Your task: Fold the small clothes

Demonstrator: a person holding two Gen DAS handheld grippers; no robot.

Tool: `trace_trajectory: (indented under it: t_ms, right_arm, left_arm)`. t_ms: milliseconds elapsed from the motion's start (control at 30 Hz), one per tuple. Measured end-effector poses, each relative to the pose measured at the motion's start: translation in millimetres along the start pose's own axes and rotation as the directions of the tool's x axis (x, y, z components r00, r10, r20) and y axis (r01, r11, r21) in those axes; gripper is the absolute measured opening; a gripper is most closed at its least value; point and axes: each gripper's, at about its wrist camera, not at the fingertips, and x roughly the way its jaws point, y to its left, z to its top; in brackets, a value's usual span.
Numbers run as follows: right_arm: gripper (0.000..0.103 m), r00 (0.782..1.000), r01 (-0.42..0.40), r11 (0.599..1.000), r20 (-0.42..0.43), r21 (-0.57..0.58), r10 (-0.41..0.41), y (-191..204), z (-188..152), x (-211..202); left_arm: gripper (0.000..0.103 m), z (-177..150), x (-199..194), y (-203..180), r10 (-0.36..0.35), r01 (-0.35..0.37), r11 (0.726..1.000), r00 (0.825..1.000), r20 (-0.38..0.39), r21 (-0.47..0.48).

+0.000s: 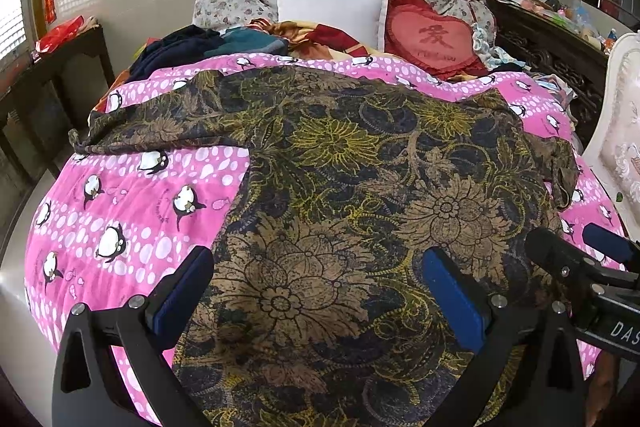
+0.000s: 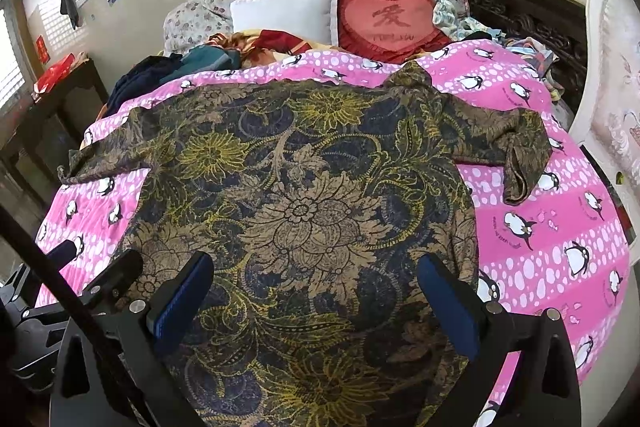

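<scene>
We see the bed under a pink penguin quilt (image 1: 132, 187), with a dark floral shirt (image 1: 340, 187) spread flat across it, both sleeves out to the sides. We hold the left gripper (image 1: 320, 291) low over the shirt's near hem area, jaws wide apart, nothing between them. The right gripper (image 2: 316, 291) hovers alongside, also spread open above the fabric. At the headboard sit a white pillow (image 1: 332, 15) and a red heart cushion (image 1: 434, 39).
</scene>
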Motion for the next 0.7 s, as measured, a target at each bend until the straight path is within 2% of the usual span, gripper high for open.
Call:
trace_trajectory:
  t_ms: [700]
  right_arm:
    - [0.103, 1.0, 0.0, 1.0, -0.01, 0.017, 0.0, -5.2, 3.4, 4.0]
  left_arm:
    - [0.103, 1.9, 3.6, 3.1, 0.013, -0.013, 1.0, 1.0, -0.014, -0.006]
